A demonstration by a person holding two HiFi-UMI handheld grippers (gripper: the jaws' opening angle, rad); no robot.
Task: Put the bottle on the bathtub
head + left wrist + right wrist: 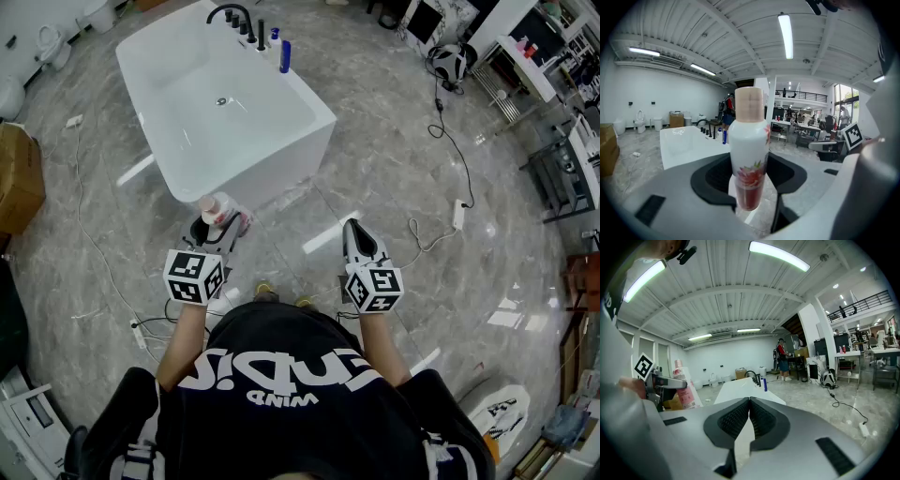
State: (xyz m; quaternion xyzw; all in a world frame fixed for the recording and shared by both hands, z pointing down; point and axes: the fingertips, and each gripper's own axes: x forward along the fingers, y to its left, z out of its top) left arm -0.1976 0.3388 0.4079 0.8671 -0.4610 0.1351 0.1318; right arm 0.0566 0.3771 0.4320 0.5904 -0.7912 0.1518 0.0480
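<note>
A white bottle point(216, 208) with a pink flower print and a tan cap stands upright between the jaws of my left gripper point(217, 225), which is shut on its lower part. In the left gripper view the bottle point(749, 140) fills the middle, gripped near its base by the left gripper point(750, 187). The white bathtub point(253, 159) stands on the floor just beyond it and is seen again as the bathtub point(682, 140). My right gripper point(352, 230) is to the right, its pads closed together and holding nothing point(749, 404). The right gripper view also shows the bottle point(686, 390) at left.
A black faucet point(230, 14) and a blue bottle point(285, 56) sit on the tub's far rim. A cardboard box point(19, 173) stands at left. A cable and power strip point(458, 214) lie on the marble floor at right, with a helmet point(448, 64) beyond.
</note>
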